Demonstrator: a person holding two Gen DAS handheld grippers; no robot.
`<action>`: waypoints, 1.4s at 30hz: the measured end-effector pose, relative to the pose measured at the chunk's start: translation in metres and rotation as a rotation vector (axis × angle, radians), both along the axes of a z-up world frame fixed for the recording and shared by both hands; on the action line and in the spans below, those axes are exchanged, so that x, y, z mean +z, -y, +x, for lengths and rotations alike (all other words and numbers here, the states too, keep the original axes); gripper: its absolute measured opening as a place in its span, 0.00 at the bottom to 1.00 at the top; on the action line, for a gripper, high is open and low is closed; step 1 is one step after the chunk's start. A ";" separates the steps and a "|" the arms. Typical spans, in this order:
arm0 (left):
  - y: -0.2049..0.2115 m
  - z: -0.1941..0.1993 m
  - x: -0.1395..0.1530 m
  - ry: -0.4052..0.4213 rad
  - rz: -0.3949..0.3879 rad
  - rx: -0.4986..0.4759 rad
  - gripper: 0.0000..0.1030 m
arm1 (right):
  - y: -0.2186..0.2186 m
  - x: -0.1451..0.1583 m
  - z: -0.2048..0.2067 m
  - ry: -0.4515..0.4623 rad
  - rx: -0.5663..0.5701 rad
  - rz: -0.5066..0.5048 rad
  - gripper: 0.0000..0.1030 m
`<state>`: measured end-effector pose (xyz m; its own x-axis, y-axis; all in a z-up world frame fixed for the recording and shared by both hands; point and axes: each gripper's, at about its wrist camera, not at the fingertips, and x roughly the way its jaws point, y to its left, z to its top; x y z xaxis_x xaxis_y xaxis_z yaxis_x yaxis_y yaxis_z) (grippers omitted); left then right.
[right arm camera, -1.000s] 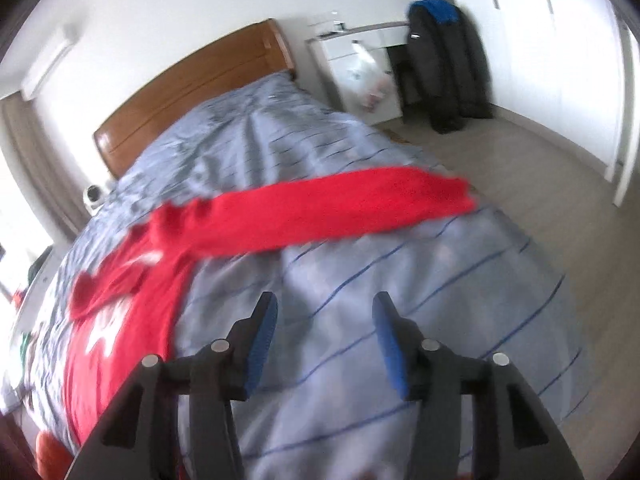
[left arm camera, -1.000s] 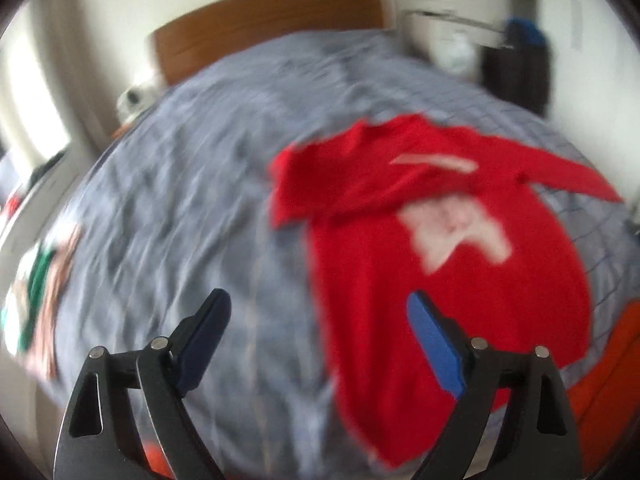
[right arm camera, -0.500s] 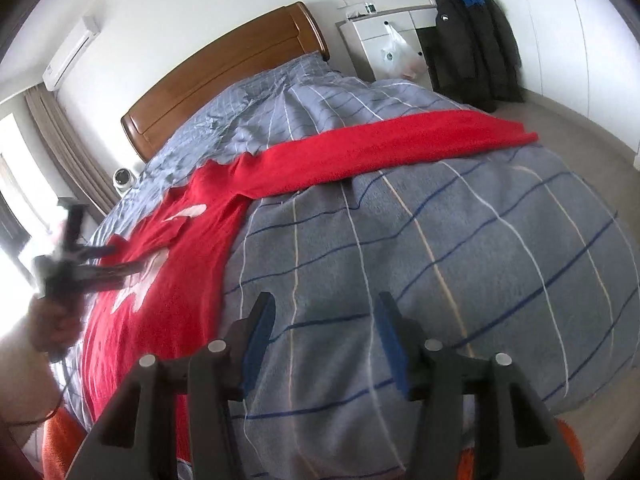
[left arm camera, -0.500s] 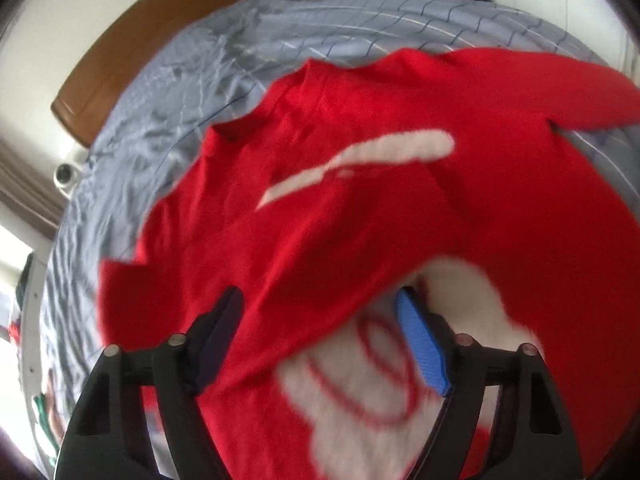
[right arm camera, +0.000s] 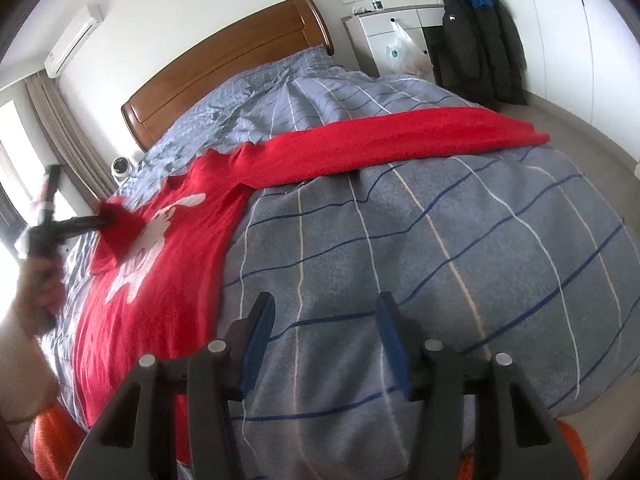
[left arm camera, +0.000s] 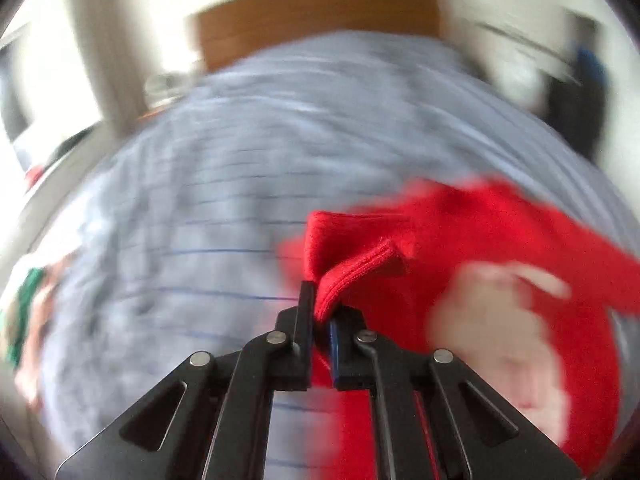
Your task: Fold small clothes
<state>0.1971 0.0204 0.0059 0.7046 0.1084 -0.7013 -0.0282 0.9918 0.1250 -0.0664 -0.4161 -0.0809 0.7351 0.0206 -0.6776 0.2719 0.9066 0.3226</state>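
A red sweater [right arm camera: 160, 280] with a white print lies spread on the grey checked bed [right arm camera: 440, 240]. Its right sleeve [right arm camera: 400, 140] stretches out toward the bed's right edge. My left gripper [left arm camera: 322, 316] is shut on the cuff of the left sleeve [left arm camera: 352, 268] and holds it lifted over the sweater's body; it also shows in the right wrist view [right arm camera: 100, 222]. My right gripper [right arm camera: 324, 336] is open and empty, above the bare quilt near the foot of the bed, to the right of the sweater.
A wooden headboard [right arm camera: 224, 68] stands at the far end. A white dresser [right arm camera: 392, 36] and a dark hanging coat [right arm camera: 480, 48] are at the right. Some green and white clothing [left arm camera: 24, 300] lies at the bed's left edge. Floor [right arm camera: 592, 148] runs along the right side.
My left gripper has closed on the left sleeve cuff and lifted it. My right gripper has stayed open over the quilt, shifting only slightly.
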 end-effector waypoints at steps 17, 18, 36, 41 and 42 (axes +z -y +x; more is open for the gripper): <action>-0.224 -0.004 -0.115 -0.241 0.033 0.580 0.03 | -0.007 0.000 -0.001 -0.020 0.000 -0.039 0.50; -0.221 -0.004 -0.115 -0.240 0.044 0.574 0.04 | -0.008 0.000 -0.001 -0.021 0.000 -0.043 0.50; -0.106 -0.187 -0.071 -0.285 -0.327 -0.113 0.88 | -0.029 0.016 -0.005 -0.119 0.176 0.032 0.68; -0.062 -0.215 -0.110 -0.388 -0.346 -0.196 0.88 | -0.082 0.000 -0.011 -0.243 0.432 0.064 0.68; -0.054 -0.217 -0.114 -0.394 -0.342 -0.210 0.88 | -0.088 -0.004 -0.011 -0.255 0.449 0.059 0.68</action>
<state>-0.0195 0.0747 -0.1081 0.3641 -0.2859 -0.8864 0.1584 0.9569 -0.2436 -0.0776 -0.3285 -0.0849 0.4566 0.3398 -0.8222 -0.0632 0.9342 0.3510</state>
